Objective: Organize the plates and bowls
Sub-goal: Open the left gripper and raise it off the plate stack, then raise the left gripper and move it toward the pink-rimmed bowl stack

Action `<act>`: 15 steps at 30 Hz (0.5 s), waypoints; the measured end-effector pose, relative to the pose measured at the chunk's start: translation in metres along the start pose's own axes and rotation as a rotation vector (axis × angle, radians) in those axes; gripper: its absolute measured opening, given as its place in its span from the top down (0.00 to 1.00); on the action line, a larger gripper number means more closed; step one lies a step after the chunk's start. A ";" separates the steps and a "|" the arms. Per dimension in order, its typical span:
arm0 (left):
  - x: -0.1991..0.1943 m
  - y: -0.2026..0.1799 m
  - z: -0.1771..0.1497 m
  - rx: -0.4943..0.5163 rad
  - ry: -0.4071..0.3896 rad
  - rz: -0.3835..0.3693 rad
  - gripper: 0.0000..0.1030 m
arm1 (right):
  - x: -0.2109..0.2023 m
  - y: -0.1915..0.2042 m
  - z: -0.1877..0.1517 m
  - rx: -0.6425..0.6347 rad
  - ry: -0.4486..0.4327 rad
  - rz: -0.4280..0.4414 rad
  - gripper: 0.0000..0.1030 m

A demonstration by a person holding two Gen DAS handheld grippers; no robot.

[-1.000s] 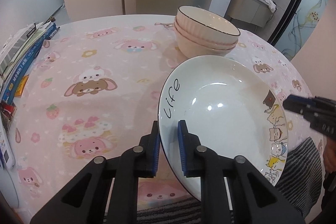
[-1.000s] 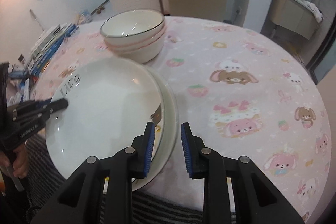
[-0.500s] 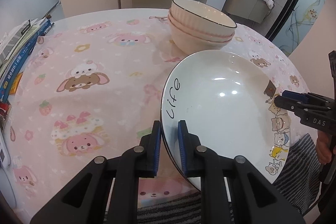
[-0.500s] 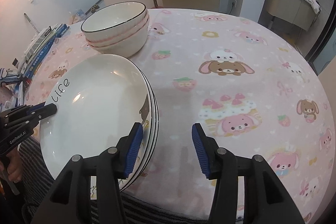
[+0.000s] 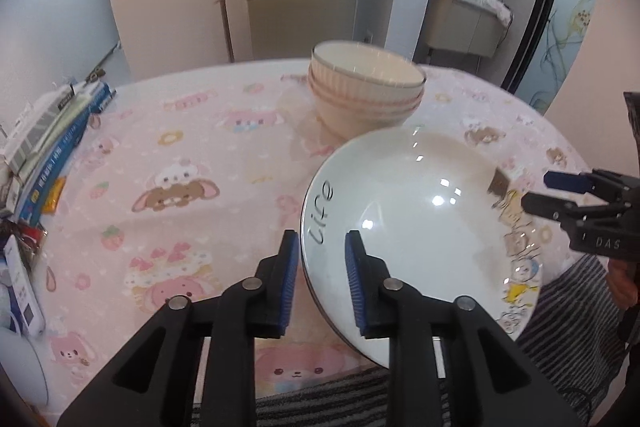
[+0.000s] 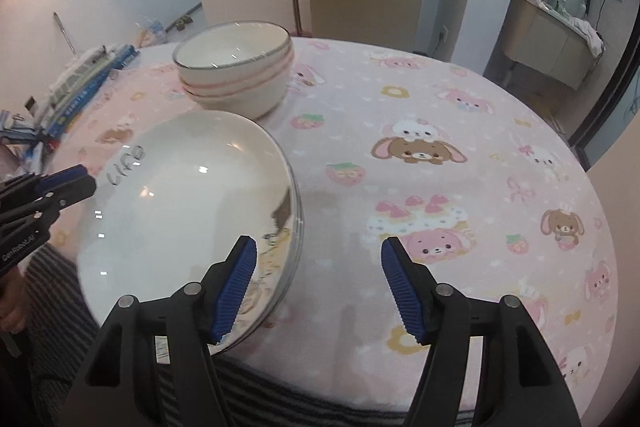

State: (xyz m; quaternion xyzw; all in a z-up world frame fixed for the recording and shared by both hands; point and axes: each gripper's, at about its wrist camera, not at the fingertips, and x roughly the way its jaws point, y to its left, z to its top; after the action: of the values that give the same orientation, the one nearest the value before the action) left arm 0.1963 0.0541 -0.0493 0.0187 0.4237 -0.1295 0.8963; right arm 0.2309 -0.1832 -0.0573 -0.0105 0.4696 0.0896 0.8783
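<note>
**A:** What takes up most of the view?

**B:** A round table under a pink cloth printed with cartoon rabbits and bears [image 6: 440, 131]. A dark grey striped mat [image 5: 568, 311] hangs at its near edge.

**A:** And the plates?

**B:** A stack of wide white ceramic plates [image 6: 180, 211] sits on the near side of the table, partly on the mat. The top plate carries the word "life" in black script on its rim and cartoon animals on the opposite rim; further rims show beneath it in the right wrist view.

**A:** The bowls?

**B:** A stack of cream ribbed bowls with dark and pink rims [image 5: 366, 95] stands just behind the plates, close to them; whether they touch I cannot tell.

**A:** Anything else?

**B:** A pile of books and boxes [image 5: 52, 147] along the table's far left edge, well apart from the dishes.

**A:** The grippers?

**B:** The left gripper [image 5: 322, 277] has its jaws straddling the top plate's rim by the lettering. They are opening, with a narrow gap, and the blue pads look just clear of the rim. The right gripper [image 6: 318, 283] stands wide and is opening further; its left pad overlaps the stack's edge, and only cloth lies between the jaws.
</note>
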 end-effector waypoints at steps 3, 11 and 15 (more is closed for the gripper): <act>-0.019 -0.005 0.003 0.016 -0.072 0.014 0.65 | -0.022 0.009 -0.001 -0.016 -0.061 0.011 0.36; -0.062 -0.019 0.008 0.026 -0.191 0.030 0.51 | -0.079 0.029 -0.004 -0.049 -0.203 0.017 0.34; -0.080 -0.018 0.019 0.002 -0.237 0.030 0.41 | -0.104 0.031 0.011 -0.032 -0.257 0.027 0.34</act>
State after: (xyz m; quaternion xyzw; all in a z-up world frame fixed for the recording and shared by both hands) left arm 0.1569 0.0515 0.0255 0.0105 0.3143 -0.1180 0.9419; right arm 0.1782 -0.1673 0.0366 -0.0067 0.3517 0.1098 0.9296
